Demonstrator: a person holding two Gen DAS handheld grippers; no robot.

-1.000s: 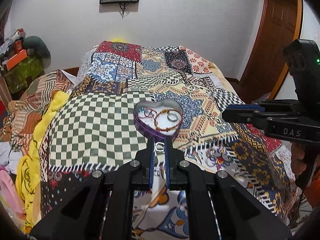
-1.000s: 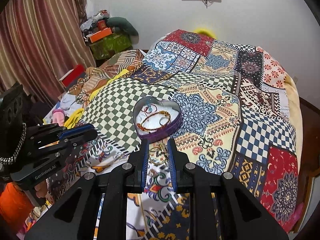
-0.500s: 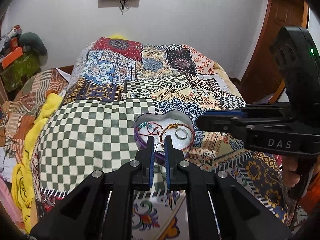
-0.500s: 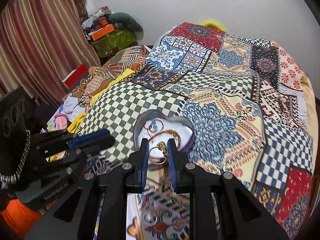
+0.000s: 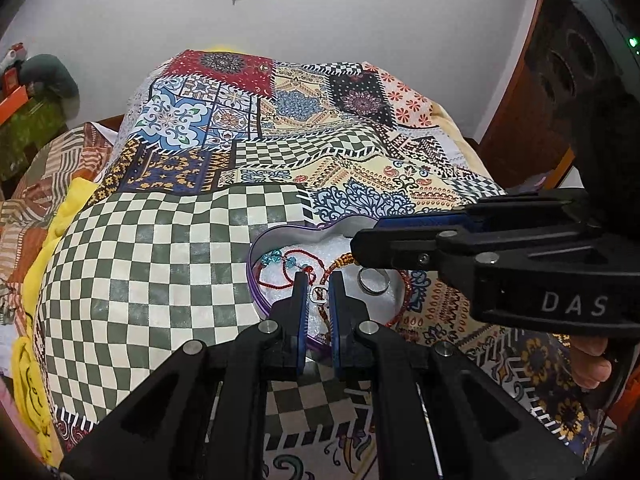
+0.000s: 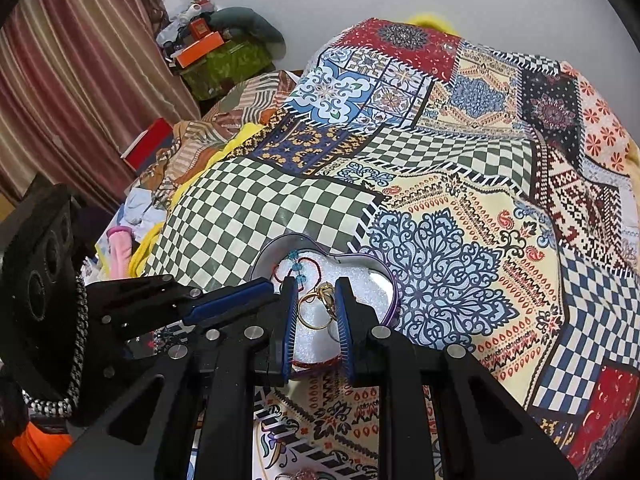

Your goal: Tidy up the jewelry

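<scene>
Both grippers over heart tin (image 5: 280, 240), each pinching a ring.
My left gripper (image 5: 319, 280) nips a small silver ring (image 5: 319, 293); right gripper (image 6: 317, 289) clamps a gold ring (image 6: 314, 312). Tin: purple wall, white foam lining, on patchwork quilt (image 6: 460, 200).

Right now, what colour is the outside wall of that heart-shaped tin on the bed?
Purple, with a silvery metal inside. The heart-shaped tin shows it best in the left wrist view.

Both tools (image 5: 319, 292) (image 6: 316, 306) clamped, angled down

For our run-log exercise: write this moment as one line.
left gripper: holds silver ring | right gripper: holds gold ring | both over heart tin
</scene>
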